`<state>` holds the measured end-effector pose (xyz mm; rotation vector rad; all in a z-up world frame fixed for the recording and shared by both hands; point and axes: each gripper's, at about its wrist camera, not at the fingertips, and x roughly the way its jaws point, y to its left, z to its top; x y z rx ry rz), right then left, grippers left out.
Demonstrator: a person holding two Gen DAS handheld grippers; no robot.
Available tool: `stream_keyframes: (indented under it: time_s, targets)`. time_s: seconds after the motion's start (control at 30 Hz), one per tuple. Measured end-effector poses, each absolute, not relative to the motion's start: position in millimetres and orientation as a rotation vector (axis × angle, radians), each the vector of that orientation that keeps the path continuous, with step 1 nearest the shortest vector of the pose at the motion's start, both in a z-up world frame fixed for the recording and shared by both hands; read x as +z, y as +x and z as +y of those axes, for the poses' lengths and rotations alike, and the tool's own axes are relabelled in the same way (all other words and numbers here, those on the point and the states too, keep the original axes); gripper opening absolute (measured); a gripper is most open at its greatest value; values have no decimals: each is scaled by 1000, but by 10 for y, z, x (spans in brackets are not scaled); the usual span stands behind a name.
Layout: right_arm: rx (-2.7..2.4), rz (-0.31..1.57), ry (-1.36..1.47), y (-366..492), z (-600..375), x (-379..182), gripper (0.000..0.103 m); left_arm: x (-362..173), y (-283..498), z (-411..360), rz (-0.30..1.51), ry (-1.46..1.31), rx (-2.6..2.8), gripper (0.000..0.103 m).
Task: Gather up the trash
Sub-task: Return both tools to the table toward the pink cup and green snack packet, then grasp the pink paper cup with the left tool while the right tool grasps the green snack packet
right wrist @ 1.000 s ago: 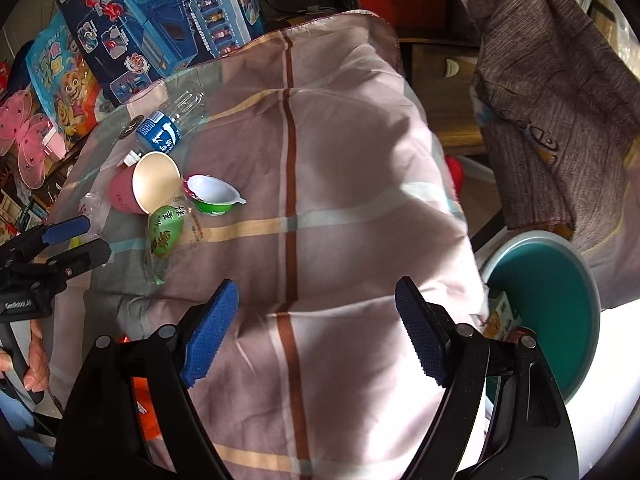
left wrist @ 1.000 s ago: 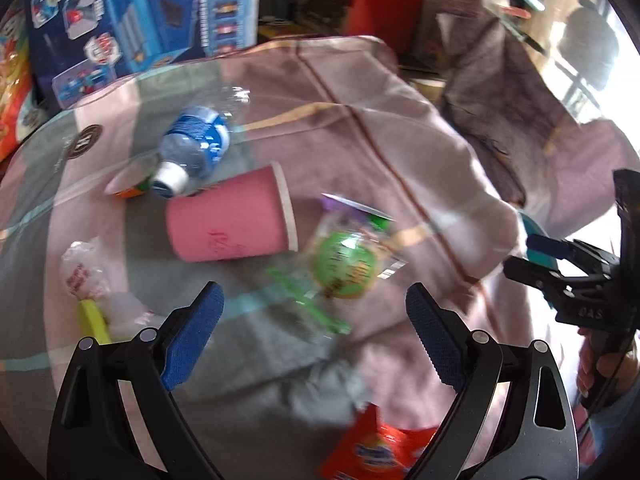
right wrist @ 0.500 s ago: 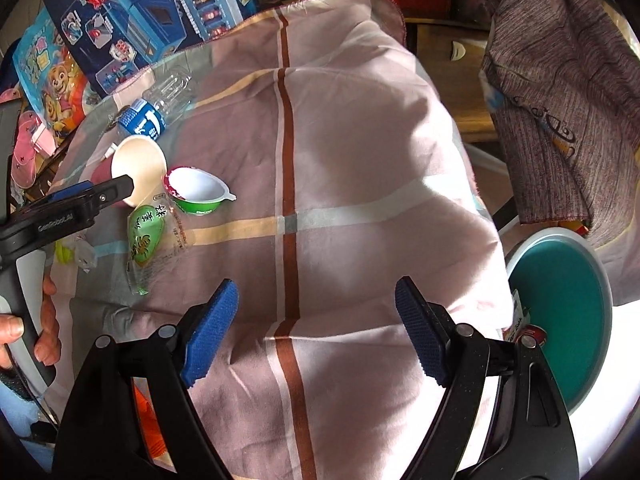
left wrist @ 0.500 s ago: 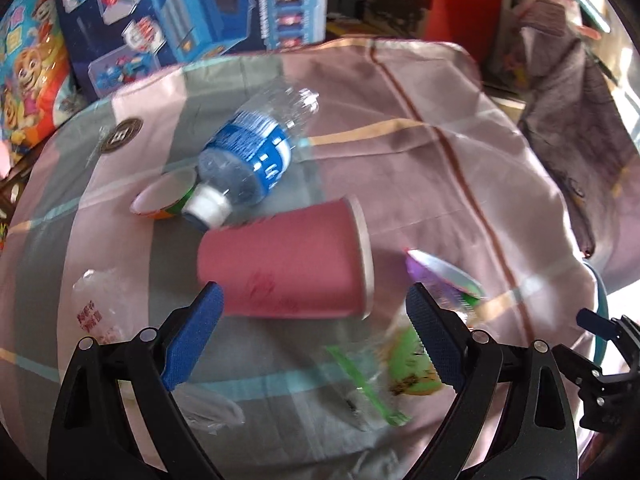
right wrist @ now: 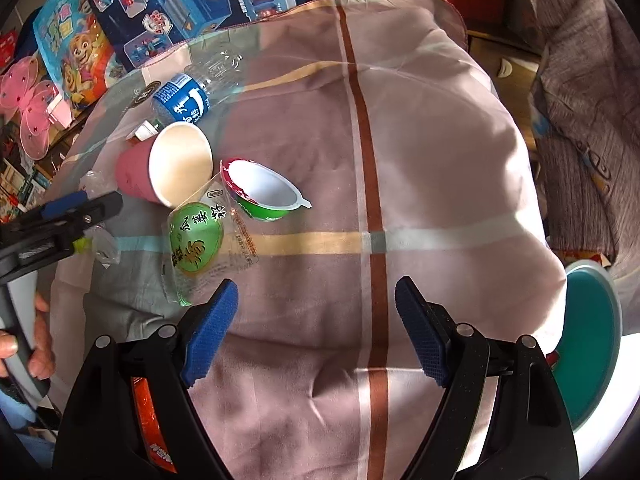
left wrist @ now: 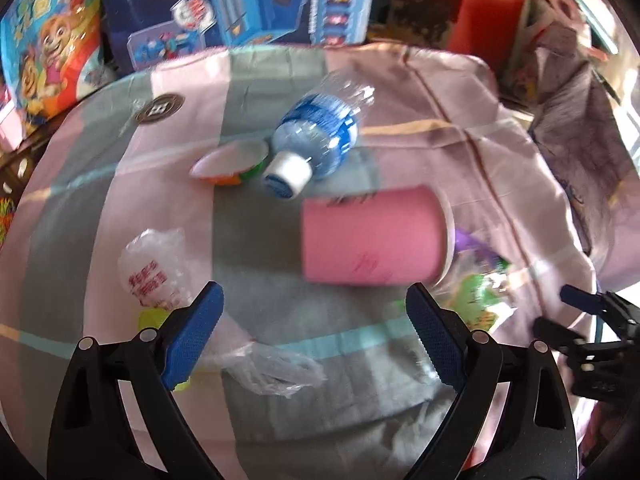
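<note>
Trash lies on a striped cloth (right wrist: 400,160). A pink paper cup (left wrist: 372,240) lies on its side; it also shows in the right wrist view (right wrist: 168,170). Behind it lies a clear bottle with a blue label (left wrist: 320,136), also in the right wrist view (right wrist: 188,98). A green snack wrapper (right wrist: 200,244), a small green-and-white cup (right wrist: 264,192), another small cup (left wrist: 232,160) and crumpled clear plastic (left wrist: 156,268) lie around. My left gripper (left wrist: 314,340) is open just short of the pink cup. My right gripper (right wrist: 312,328) is open and empty over bare cloth.
A teal bin (right wrist: 588,344) stands on the floor right of the cloth. Toy boxes (right wrist: 192,8) stand behind the table. An orange packet (right wrist: 152,420) lies at the near left edge. A grey cloth (right wrist: 584,100) hangs at the right.
My left gripper has moved left and closer to the trash, so the pink cup and bottle loom larger. My right gripper has moved forward and left toward the wrapper.
</note>
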<state>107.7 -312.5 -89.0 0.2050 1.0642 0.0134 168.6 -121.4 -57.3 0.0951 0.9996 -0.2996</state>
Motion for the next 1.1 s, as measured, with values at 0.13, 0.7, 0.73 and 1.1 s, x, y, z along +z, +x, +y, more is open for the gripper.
stream_keyframes:
  time_s: [0.13, 0.7, 0.73, 1.1]
  targets:
    - [0, 1065, 219, 1073, -3194, -916, 77, -460, 1659, -1476, 982, 105, -335, 93]
    - [69, 1071, 214, 1112, -3118, -1007, 77, -759, 1772, -1266, 1029, 140, -93, 93]
    - [77, 1070, 212, 1124, -3075, -994, 77, -757, 1750, -1202, 1029, 134, -94, 93]
    - [124, 1089, 194, 1234, -2647, -889, 77, -748, 1615, -794, 1001, 127, -225, 93]
